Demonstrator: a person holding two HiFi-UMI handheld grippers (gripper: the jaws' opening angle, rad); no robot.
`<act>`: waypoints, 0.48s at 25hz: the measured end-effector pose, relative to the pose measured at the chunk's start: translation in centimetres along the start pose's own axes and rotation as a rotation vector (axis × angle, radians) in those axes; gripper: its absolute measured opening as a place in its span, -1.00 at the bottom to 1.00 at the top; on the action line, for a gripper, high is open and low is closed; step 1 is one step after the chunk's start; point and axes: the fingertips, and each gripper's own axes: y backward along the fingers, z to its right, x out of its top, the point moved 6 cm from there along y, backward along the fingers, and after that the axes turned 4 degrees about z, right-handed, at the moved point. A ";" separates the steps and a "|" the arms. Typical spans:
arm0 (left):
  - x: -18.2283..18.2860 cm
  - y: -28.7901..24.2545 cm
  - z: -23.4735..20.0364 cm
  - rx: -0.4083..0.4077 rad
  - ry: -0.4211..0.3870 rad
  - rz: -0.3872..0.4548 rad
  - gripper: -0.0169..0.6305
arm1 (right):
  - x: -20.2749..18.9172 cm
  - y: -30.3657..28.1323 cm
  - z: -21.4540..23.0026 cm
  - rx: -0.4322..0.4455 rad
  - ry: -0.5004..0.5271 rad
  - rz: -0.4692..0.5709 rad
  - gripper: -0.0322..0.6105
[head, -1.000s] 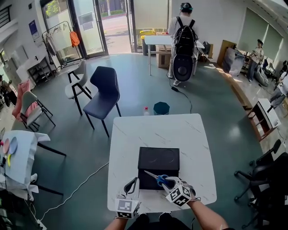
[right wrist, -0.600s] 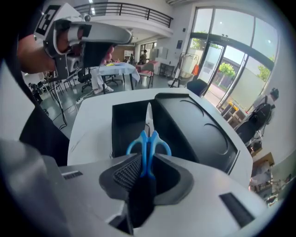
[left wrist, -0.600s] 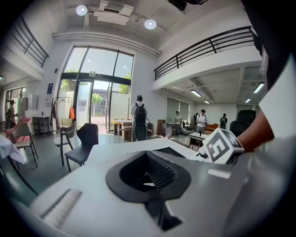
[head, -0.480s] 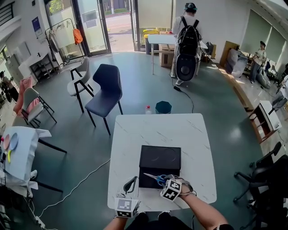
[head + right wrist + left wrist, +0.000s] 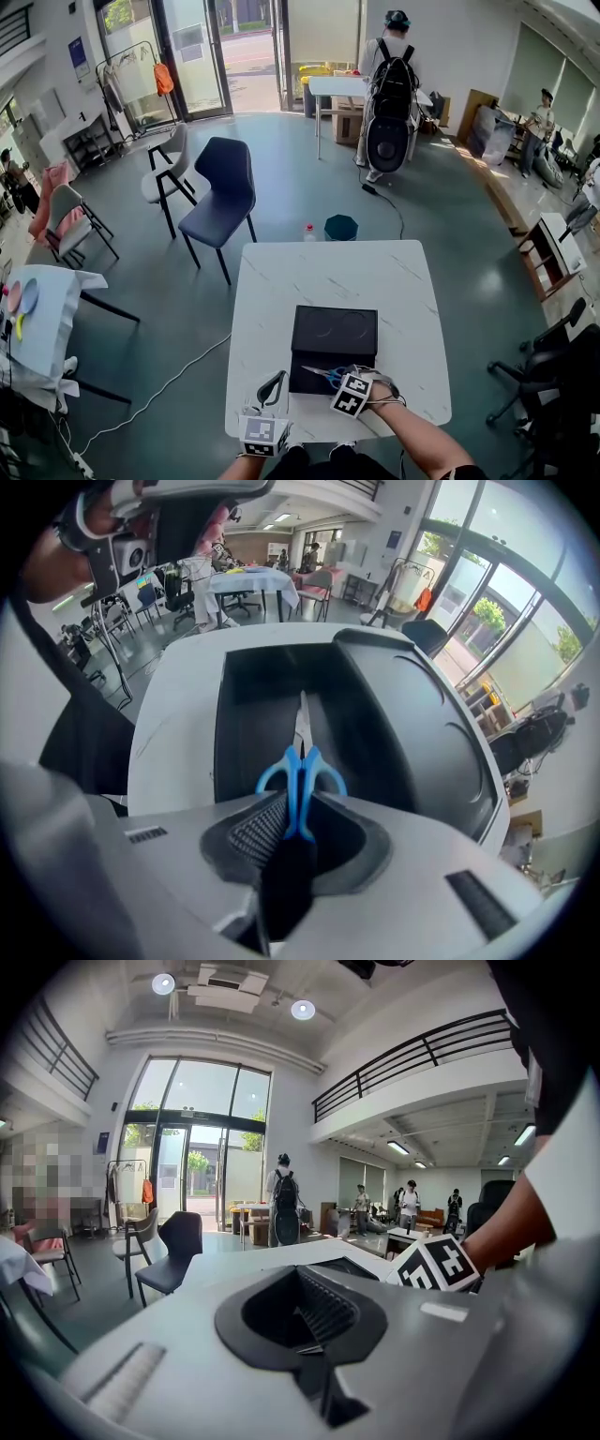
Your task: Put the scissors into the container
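The blue-handled scissors (image 5: 300, 766) are clamped by their handles in the right gripper (image 5: 289, 841), whose jaws press on them from both sides. The closed blades point away from it, toward the left of the scene, along the near edge of the black container (image 5: 335, 336). Whether the tips touch the container cannot be told. The container is a square black box with two faint rings on its top face, and it stands on the near half of the white marble table (image 5: 281, 281). The right gripper's marker cube (image 5: 351, 395) sits just beyond the container's near right corner, with the person's right forearm (image 5: 422, 442) running off toward the near right. The left gripper (image 5: 272, 387) is at the table's near edge, just left of the container and apart from it, with its jaws closed together on nothing. On the floor past the table's far edge stand a teal stool (image 5: 340, 227) and a small bottle (image 5: 307, 231). A dark blue chair (image 5: 221, 192) is farther off to the left. At the far side of the room a person with a black backpack (image 5: 389, 80) stands beside a white table (image 5: 333, 86).
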 end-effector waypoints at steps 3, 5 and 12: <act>0.0 0.2 -0.1 0.001 0.001 0.000 -0.92 | 0.0 0.0 0.0 -0.004 0.002 0.008 -0.63; -0.1 0.3 -0.1 0.002 0.001 -0.001 -0.92 | 0.0 0.1 0.0 -0.010 0.002 0.014 -0.63; -0.1 0.3 0.1 -0.002 -0.002 -0.001 -0.92 | 0.7 2.5 0.4 -0.084 -0.004 0.080 -0.58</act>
